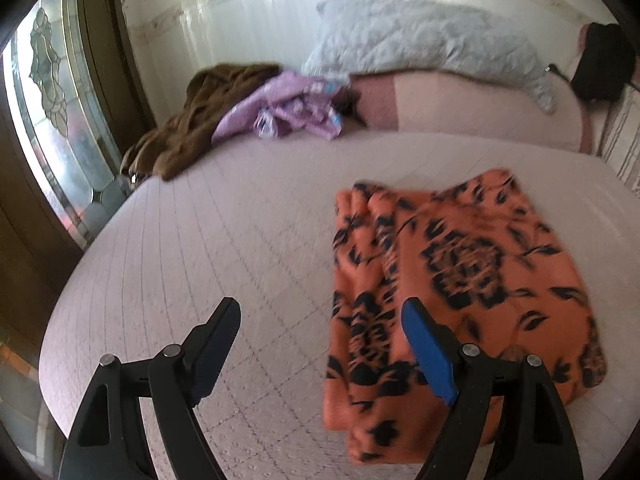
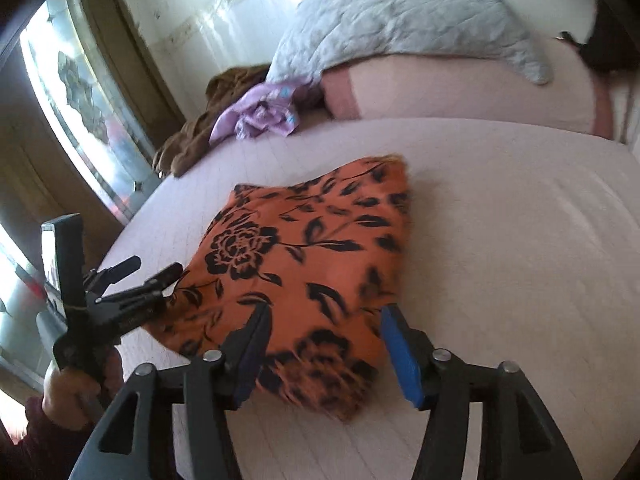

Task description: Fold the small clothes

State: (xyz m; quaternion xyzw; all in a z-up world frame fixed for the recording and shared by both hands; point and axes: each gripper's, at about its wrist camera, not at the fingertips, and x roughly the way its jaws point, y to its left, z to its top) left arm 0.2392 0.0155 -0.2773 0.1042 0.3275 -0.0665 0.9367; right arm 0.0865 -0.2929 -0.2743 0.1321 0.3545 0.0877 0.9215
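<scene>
— The bed (image 1: 240,208) is wide and pale. Where's the cloth?

— The orange cloth (image 2: 304,264) lies folded mid-bed. The left gripper (image 1: 320,344) and the right gripper (image 2: 324,344) both hang released, holding nothing.

— Best next move?

— I'd pinch both near corners evenly, then lift them together so the layers don't slide.

Orange garment (image 2: 304,264): soft matt cloth w/ black floral print. Bed cover (image 1: 208,248): pale pink quilted fabric, stitched grid, matt. Left gripper (image 1: 320,344) & right gripper (image 2: 324,344): matt black plastic, blue pads, shiny metal pivot pins. Grey pillow (image 1: 424,40): crinkly quilted cloth.
</scene>
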